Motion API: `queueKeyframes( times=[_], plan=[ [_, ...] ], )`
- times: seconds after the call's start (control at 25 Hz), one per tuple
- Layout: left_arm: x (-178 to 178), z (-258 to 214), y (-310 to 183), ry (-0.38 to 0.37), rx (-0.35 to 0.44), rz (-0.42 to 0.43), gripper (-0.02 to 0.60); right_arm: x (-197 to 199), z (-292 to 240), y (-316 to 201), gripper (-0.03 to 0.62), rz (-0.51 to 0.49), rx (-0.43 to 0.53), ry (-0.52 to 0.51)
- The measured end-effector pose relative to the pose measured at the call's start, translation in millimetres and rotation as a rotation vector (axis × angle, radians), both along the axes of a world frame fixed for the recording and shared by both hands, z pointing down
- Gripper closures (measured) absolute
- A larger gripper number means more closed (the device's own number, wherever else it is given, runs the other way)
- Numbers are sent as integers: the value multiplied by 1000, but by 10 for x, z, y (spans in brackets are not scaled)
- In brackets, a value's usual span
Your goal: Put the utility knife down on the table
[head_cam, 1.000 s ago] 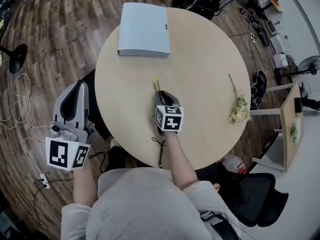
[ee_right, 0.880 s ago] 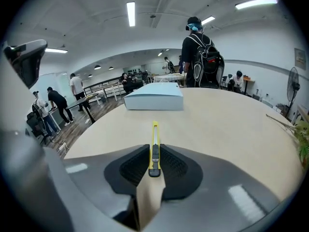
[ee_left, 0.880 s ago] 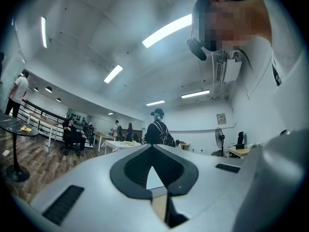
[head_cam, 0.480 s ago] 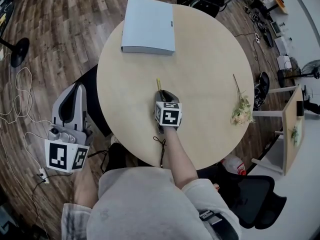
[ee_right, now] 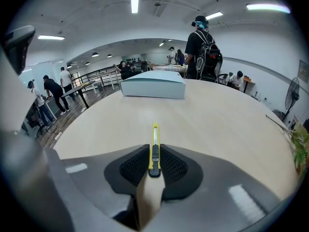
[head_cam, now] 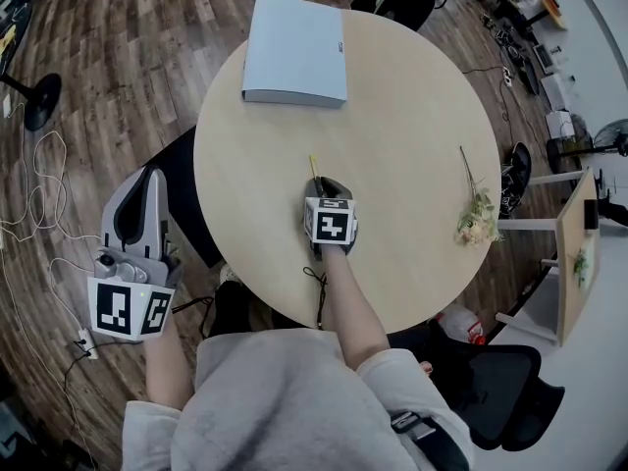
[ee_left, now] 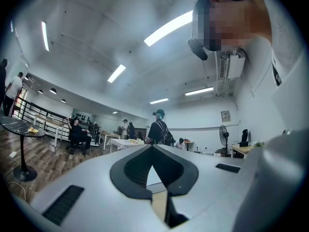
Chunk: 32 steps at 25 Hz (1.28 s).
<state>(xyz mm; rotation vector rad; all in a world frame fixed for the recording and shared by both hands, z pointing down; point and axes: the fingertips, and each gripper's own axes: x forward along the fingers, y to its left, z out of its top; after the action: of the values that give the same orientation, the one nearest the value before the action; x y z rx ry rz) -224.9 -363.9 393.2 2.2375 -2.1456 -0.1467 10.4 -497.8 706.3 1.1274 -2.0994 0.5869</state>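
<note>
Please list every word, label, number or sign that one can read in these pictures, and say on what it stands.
No text can be read.
Black-and-white marker cubes: coded squares, no letters.
Small framed sign on the white wall: too small to read.
Yellow utility knife: no print shows.

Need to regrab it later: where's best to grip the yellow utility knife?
Grip the utility knife at its rear, coming from the person's side, jaws across its slim body, as the right hand-held gripper does now; its tip points toward the box.

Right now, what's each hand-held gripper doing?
Left hand-held gripper: closed, empty.
Right hand-held gripper: closed on the utility knife.
</note>
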Motion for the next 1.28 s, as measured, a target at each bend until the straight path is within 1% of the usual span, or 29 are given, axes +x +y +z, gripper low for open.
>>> queueKeyframes(
  times=[0.24,0.4,0.44,0.6,0.8,1.12,1.28],
  plan=[
    [-5,-46,21,-3,11,6,574,3,-63,1,511,13,5,-16],
    [15,-104,11,-3,26,23,574,12,-224,-13,511,29,40,-59],
    [27,-119,7,-2,32,30,574,18,-284,-12,514,31,56,-69],
    [101,-188,-17,0,50,62,574,56,-575,38,583,32,128,-99],
    [237,-325,-78,-5,77,125,574,99,-1011,126,583,41,220,-151],
    [451,-507,-92,-21,124,230,574,272,-1638,336,583,102,360,-216],
    [537,-582,-60,-26,143,275,574,353,-1887,490,583,141,406,-254]
  ],
)
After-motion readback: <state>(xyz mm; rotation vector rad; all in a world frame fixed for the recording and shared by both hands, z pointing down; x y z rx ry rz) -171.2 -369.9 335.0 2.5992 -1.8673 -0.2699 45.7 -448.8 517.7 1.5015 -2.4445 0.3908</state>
